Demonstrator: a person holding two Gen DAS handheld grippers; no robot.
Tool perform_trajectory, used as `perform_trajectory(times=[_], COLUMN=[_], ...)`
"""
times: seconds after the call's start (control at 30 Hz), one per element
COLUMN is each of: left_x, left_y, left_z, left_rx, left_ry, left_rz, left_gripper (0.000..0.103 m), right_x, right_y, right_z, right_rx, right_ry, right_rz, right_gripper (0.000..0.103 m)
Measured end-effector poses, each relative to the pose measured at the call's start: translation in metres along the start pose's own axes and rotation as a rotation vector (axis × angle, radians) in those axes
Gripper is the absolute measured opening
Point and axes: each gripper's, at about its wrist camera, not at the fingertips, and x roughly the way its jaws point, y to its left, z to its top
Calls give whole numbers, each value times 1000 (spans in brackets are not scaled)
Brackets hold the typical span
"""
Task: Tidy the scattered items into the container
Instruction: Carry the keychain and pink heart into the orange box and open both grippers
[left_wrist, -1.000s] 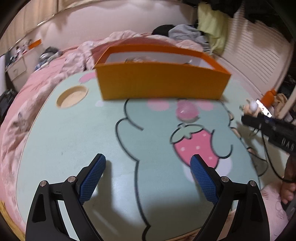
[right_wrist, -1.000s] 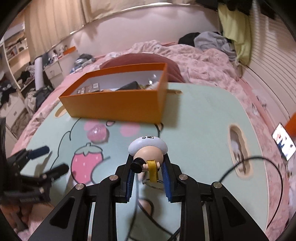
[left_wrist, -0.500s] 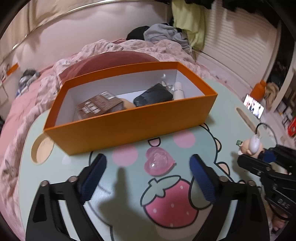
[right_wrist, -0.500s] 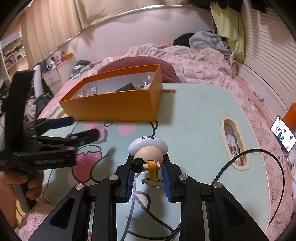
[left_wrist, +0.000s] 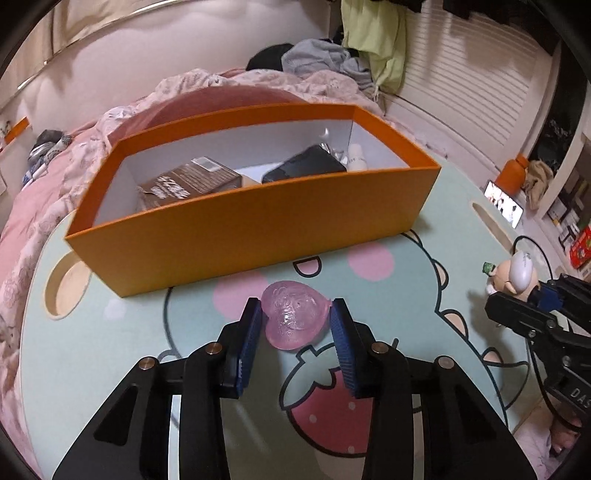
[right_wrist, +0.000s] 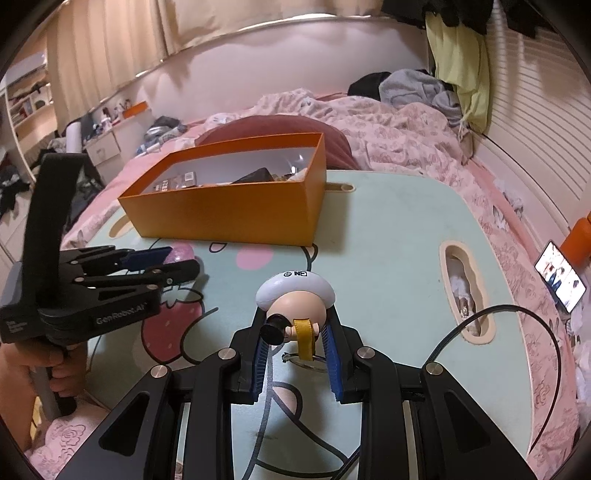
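The cartoon table (left_wrist: 110, 354) carries the orange box (left_wrist: 258, 225) at its far side, already holding 3 or so items; the left gripper (left_wrist: 295, 325) brackets the pink heart (left_wrist: 295, 319), pads touching, ready to lift; the right gripper (right_wrist: 295, 332) clamps a sailor figurine (right_wrist: 295, 299), presumably awaiting its drop.

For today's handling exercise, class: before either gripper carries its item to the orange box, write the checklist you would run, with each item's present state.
1. Left gripper brackets the pink heart: ok.
2. Pads firmly touching the heart: cannot tell; a small gap seems to show.
3. Right gripper shut on the sailor figure: ok.
4. Orange box open on top: ok.
5. Free space inside beside the brown packet and black pouch: ok.
6. Black cable away from the right gripper's path: cannot tell.
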Motion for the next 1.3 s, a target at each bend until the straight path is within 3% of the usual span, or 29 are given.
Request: perform_trajectory(times=[0.2,0.4,0.67,0.83,1.03,1.17,1.2,1.23,1.3], left_x=[-35,-60,-60,-39,-11,2,6,10,15], left_y=[10,28,48,70,78,81,83,86,90], left_z=[7,28,73,98,107,107,106,105,103], left_rx=[-31,-64,-82,-174,-180,-183,-190,-204,-231], left_ry=[-65,-124,-155,-125,-81,-50,-33,-16,4], left_rz=[-32,-10,39,-6,79,97,95,85,45], left_gripper=[39,39,39,39,39,40,40,40,41], right_x=[-2,-6,-5,19,61,83,87,92,99], right_y=[5,14,25,24,21,18,18,18,17], right_z=[3,14,67,114,141,145,145,144,143], right_rx=[-14,-30,-46,-5,23,25,27,28,21], right_ry=[-9,-27,-98,-101,-48,-18,-7,15,35], right_rz=[2,22,33,28,-11,-52,-61,-75,-91], right_gripper=[26,26,26,26,26,27,29,38,41])
